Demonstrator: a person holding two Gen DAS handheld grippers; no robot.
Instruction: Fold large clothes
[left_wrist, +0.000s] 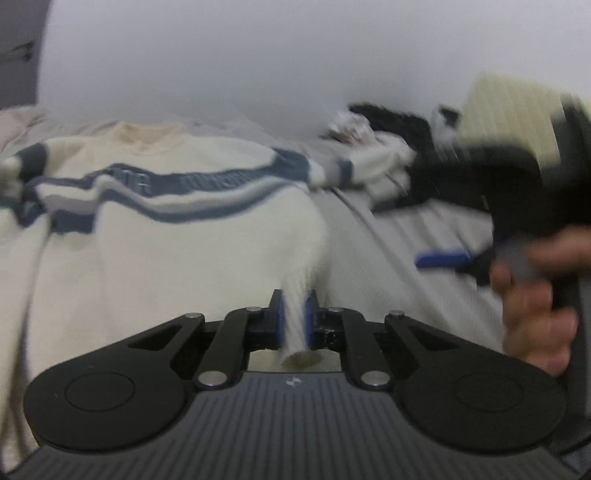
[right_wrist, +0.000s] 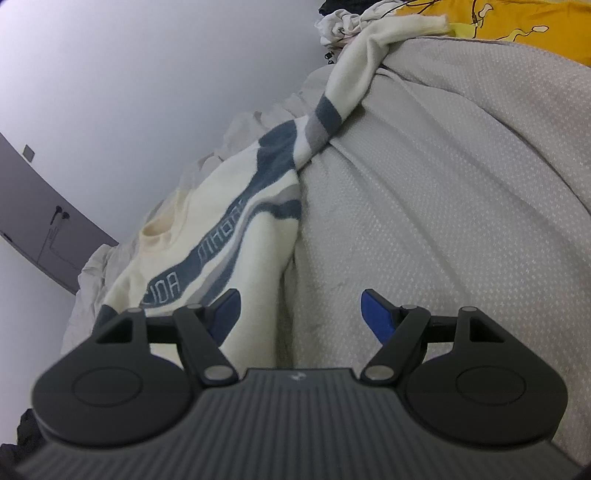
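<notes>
The cream sweater (left_wrist: 155, 243) with blue and grey stripes lies spread on a bed (right_wrist: 443, 221) covered in grey textured fabric, its neck toward the white wall. The left claw (left_wrist: 293, 317) is pinching a bunched fold at the sweater's right edge, the cloth pressed between its blue pads. To the right, one sleeve (right_wrist: 354, 74) trails across the cover to a heap of crumpled white and dark clothes (left_wrist: 388, 147) near the wall, with yellow printed fabric (right_wrist: 517, 26) beyond. The right claw (right_wrist: 301, 314) is spread wide, nothing between its fingers, hovering over the sweater's edge and bare cover; a hand (left_wrist: 535, 295) grips its handle.
</notes>
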